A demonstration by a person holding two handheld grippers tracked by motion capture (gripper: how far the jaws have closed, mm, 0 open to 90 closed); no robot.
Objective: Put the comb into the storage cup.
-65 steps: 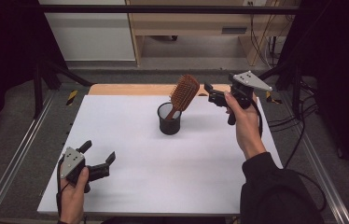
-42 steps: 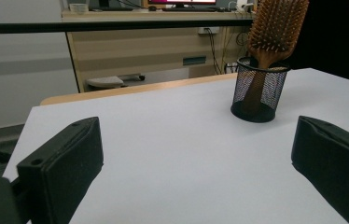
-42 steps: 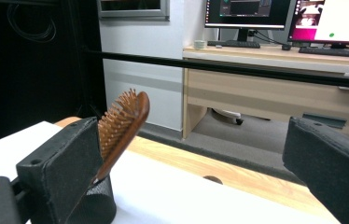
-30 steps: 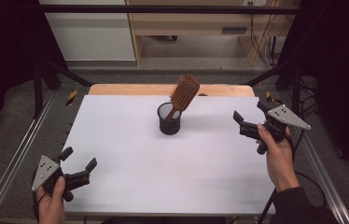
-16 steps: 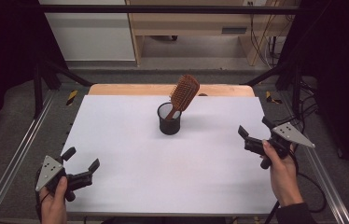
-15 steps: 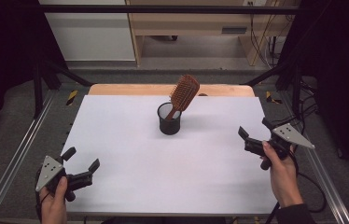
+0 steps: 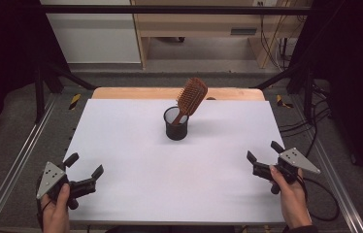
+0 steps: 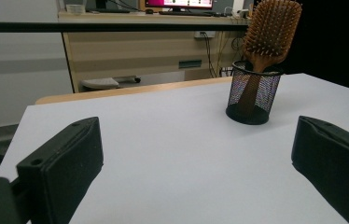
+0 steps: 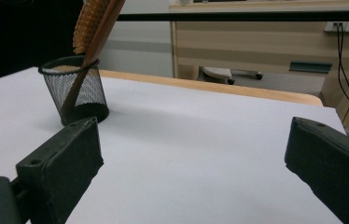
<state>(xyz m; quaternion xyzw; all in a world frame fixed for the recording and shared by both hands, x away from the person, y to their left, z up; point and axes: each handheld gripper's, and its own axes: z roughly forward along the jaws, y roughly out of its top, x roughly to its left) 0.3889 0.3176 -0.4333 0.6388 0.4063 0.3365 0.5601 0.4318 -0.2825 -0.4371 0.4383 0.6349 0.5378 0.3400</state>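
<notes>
1. Two grippers were in my hands, both near the front edge of the white table (image 7: pixel 121 145): the left gripper (image 7: pixel 83 171) at the front left corner, the right gripper (image 7: pixel 262 156) at the front right. Both stood well apart from the work.
2. My left jaws were spread wide with nothing between them; the left gripper view showed only bare tabletop in the gap.
3. My right jaws were likewise wide apart and held nothing.
4. The wooden paddle hairbrush (image 7: pixel 190 98) stood handle-down in the black mesh cup (image 7: pixel 176 124), which sat toward the far middle of the table. The brush leaned against the rim, its bristled head (image 8: pixel 272 24) well above the cup (image 8: pixel 253 94).
5. I judged the placing step as done: the brush (image 9: pixel 94 28) was in the cup (image 9: pixel 76 94), neither gripper touched it, and I was at rest.
6. If more was wanted, the next move called for a long reach forward with one gripper, jaws kept apart, closing on the brush's neck above the rim. The cup looked light, so a sideways nudge could have tipped it.
</notes>
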